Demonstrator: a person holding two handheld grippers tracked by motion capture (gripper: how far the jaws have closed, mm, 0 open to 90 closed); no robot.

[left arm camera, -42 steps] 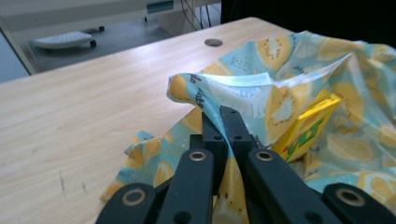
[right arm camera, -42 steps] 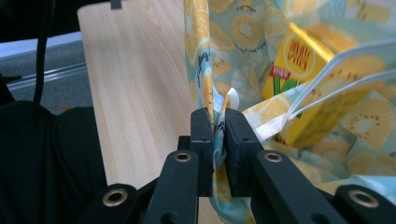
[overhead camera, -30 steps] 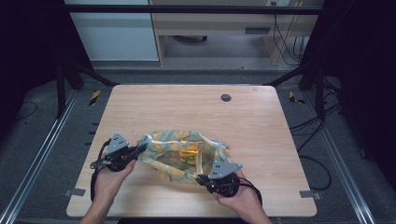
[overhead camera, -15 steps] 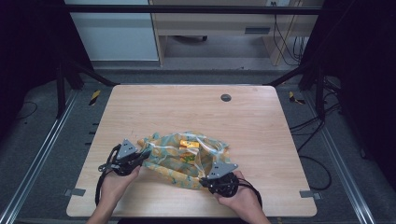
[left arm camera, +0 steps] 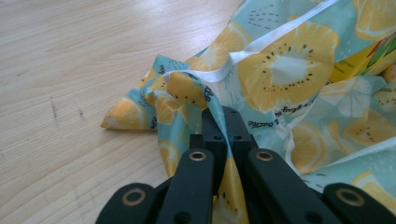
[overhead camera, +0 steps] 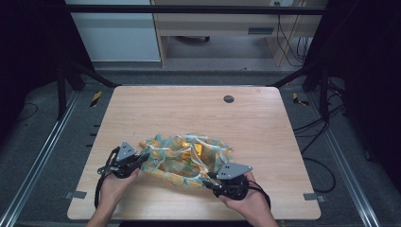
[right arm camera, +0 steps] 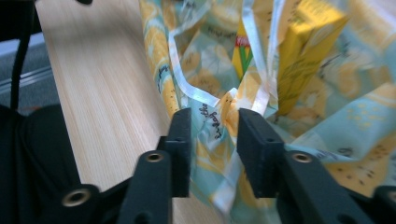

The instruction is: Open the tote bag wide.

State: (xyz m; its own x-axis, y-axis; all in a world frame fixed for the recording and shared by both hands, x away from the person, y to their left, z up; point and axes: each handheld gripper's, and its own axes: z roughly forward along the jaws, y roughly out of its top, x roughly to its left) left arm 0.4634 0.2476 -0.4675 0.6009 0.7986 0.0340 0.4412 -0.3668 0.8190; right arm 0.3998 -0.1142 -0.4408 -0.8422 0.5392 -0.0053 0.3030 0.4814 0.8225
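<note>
- The bag [overhead camera: 187,158], a crumpled fruit-print sheet of teal and yellow, lies low and centre in the high view on the table [overhead camera: 189,109], stretched between the two grippers.
- From up there the jaws of both grippers are too small to read; the bag's folds and the grey plates cover their tips.
- The left gripper [overhead camera: 126,160] sits at the bag's left end in the high view. Its own view shows the jaws pressed together on a fold of the bag [left arm camera: 261,79], the cloth running down between them and out of the bottom of the frame.
- The right gripper [overhead camera: 227,178] sits at the bag's lower right end in the high view. Its own view is soft with blur; the jaws stand apart, having just been opening, with the bag's edge [right arm camera: 215,121] hanging loose in the gap. Whether cloth still brushes one pad, I cannot tell.
- The right gripper view looks into the bag's mouth and shows a yellow box [right arm camera: 303,56] inside, its top cut off by the upper edge; the high view gives just a yellow patch [overhead camera: 197,150] there.
- In the left gripper view a corner of that box [left arm camera: 364,63] peeks out at the right edge.
- White trim [right arm camera: 187,88] loops along the bag's rim, centre of the right gripper view.
</note>
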